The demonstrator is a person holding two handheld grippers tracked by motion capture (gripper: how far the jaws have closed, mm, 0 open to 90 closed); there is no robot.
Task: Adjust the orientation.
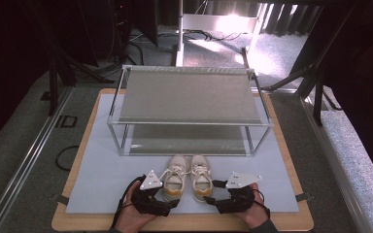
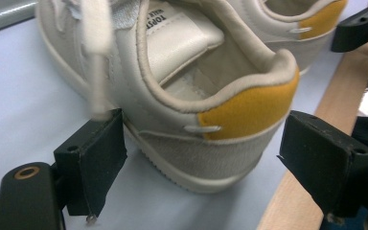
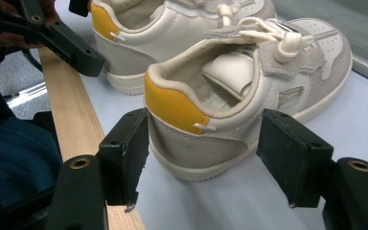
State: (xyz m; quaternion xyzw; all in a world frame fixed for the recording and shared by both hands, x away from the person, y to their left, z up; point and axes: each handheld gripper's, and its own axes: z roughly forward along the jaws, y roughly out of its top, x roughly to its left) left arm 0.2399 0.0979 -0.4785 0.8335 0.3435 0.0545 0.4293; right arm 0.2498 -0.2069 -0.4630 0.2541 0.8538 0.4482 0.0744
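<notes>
A pair of small cream shoes with yellow heel patches stands side by side on a pale mat [image 1: 102, 160], toes toward a two-tier metal rack [image 1: 189, 94] and heels toward the person at the table's near edge. The left shoe [image 1: 175, 178] sits just in front of the rack's lower shelf, with the right shoe [image 1: 200, 177] touching or nearly touching it. The left gripper [image 1: 174, 200], held in the left hand [image 1: 135, 216], brackets the left shoe's heel: in the left gripper view one black jaw stands against the shoe's [image 2: 191, 96] side, whether touching cannot be told, and the other stands clear of the yellow patch, so the jaws are apart and grip nothing. The right gripper [image 1: 212, 191], in the right hand [image 1: 252, 213], likewise straddles the right shoe's heel; in the right gripper view its jaws flank the shoe [image 3: 239, 96] with gaps on both sides, open and unclamped. A loose lace [image 2: 96, 52] hangs beside the left shoe.
</notes>
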